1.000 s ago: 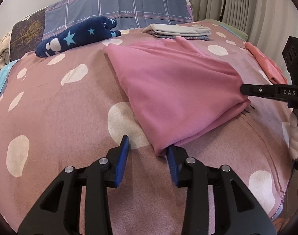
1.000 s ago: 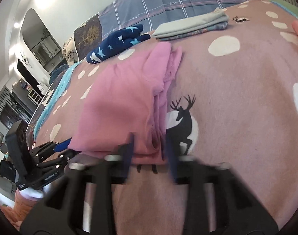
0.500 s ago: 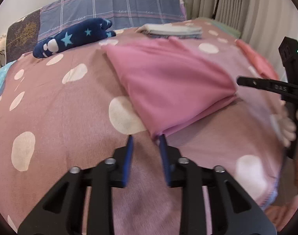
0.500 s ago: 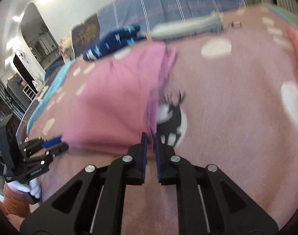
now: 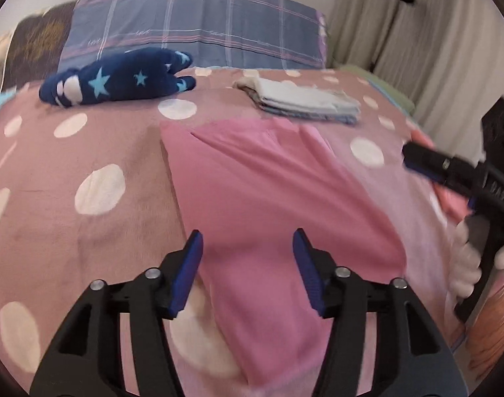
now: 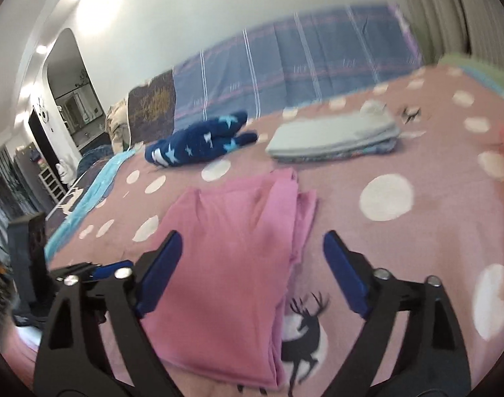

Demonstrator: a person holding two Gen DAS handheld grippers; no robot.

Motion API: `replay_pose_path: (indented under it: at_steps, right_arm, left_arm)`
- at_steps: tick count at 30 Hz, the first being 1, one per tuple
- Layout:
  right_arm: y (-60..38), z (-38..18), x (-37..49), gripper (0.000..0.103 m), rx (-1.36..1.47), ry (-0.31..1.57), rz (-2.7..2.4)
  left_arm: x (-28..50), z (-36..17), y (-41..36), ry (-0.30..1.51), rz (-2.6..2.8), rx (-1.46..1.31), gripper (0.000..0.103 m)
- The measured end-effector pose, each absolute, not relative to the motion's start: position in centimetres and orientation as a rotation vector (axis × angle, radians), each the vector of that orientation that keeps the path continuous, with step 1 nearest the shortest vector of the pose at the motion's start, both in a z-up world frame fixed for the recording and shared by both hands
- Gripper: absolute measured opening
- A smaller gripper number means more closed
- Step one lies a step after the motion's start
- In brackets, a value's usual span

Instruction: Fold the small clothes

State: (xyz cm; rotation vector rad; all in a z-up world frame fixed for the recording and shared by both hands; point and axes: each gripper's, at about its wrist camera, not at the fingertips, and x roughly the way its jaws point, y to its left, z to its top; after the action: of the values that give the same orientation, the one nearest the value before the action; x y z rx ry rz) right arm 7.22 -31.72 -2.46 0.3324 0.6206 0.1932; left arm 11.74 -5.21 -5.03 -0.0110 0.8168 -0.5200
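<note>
Hovering over the near end of the folded pink knit garment [image 5: 268,205], my left gripper [image 5: 248,273] has its blue pads spread apart with nothing pinched between them; those jaws have just been opening, and the cloth lies on the bed below them rather than in their bite. My right gripper [image 6: 252,278] is spread wider yet, its jaws also just opened, empty above the garment's other near corner, beside the black deer print [image 6: 301,334] on the cover. I judge both are let go on purpose: the fold is laid, so the corners need no holding.

The garment rests flat on the dusty-pink bedspread with pale round spots [image 5: 99,188], its layered edges stacked along my right side, which is why it keeps its shape unheld.

Further off sits a small stack of folded pale clothes [image 5: 301,102], well apart from the pink piece, likely the finished pile where this one belongs next. To its left lies a navy plush toy with light-blue stars [image 5: 119,81], and behind both a blue plaid pillow [image 5: 199,29] stands against the wall
</note>
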Motion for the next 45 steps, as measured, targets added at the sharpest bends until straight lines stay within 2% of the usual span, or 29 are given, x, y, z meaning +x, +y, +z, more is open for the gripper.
replay_pose_path:
  at_steps: [3,5,7,8,12,15,17,18,19,20,24,27,29,31,33,38,42,44,45]
  right_arm:
    - [-32.1,-2.7,10.9,0.089,0.326,0.678,0.192]
    - [-32.0,-2.9,13.0,0.085,0.290,0.710,0.190]
    - [-32.1,-3.5,14.8,0.065,0.277,0.758,0.200]
    - [-32.1,-4.0,15.8,0.063,0.278,0.791,0.217]
    - [-32.0,-5.5,18.5,0.063,0.255,0.857,0.198]
    - [-31.3,-6.6,20.1,0.072,0.248,0.892,0.208]
    - [-31.0,-7.2,21.0,0.072,0.235,0.907,0.205]
    - [-30.8,-7.4,21.4,0.069,0.229,0.912,0.206]
    - [-30.5,-7.7,21.7,0.029,0.217,0.913,0.215]
    - [-30.4,-7.6,21.7,0.007,0.204,0.905,0.213]
    - [-32.4,-6.2,20.0,0.007,0.291,0.785,0.176]
    - [-33.6,-9.6,21.5,0.007,0.332,0.892,0.151]
    - [-34.3,-10.4,21.2,0.007,0.370,0.858,0.181]
    - [-34.6,-9.6,20.6,0.019,0.381,0.827,0.180]
    - [-34.3,-8.2,19.9,0.023,0.336,0.809,0.135]
    - [-30.7,-4.8,16.3,0.023,0.194,0.748,0.232]
    - [-28.4,-6.2,14.0,0.022,0.180,0.831,0.343]
    - [-28.1,-8.2,13.8,0.011,0.097,0.868,0.267]
    - [-28.3,-8.6,13.8,0.008,0.100,0.860,0.272]
  left_arm:
    - [13.5,-5.0,-5.3,0.799,-0.472,0.006,0.064]
    - [14.6,-5.3,-5.2,0.804,-0.449,0.008,0.066]
    - [15.6,-6.1,-4.8,0.841,-0.456,-0.034,0.066]
    - [16.0,-6.5,-4.7,0.859,-0.458,-0.049,0.067]
    - [16.6,-8.7,-4.7,0.897,-0.463,-0.063,0.071]
    - [16.9,-9.2,-4.4,0.899,-0.484,-0.097,0.075]
    - [16.9,-9.3,-4.3,0.897,-0.494,-0.108,0.077]
    - [16.9,-9.3,-4.3,0.895,-0.498,-0.108,0.078]
    - [16.9,-9.4,-4.4,0.893,-0.499,-0.106,0.078]
    - [16.8,-9.3,-4.4,0.890,-0.499,-0.104,0.078]
    - [16.4,-9.4,-4.4,0.880,-0.507,-0.107,0.080]
    - [16.4,-9.4,-4.7,0.879,-0.502,-0.090,0.081]
    - [16.3,-9.3,-4.7,0.875,-0.497,-0.083,0.081]
    - [16.3,-9.3,-4.6,0.876,-0.497,-0.088,0.081]
    - [16.3,-9.3,-4.6,0.874,-0.494,-0.087,0.081]
    - [16.3,-9.3,-4.6,0.874,-0.491,-0.086,0.081]
    - [16.5,-9.4,-4.5,0.878,-0.498,-0.099,0.082]
    - [16.5,-9.4,-4.5,0.880,-0.500,-0.100,0.082]
    - [16.5,-9.4,-4.6,0.879,-0.497,-0.094,0.082]
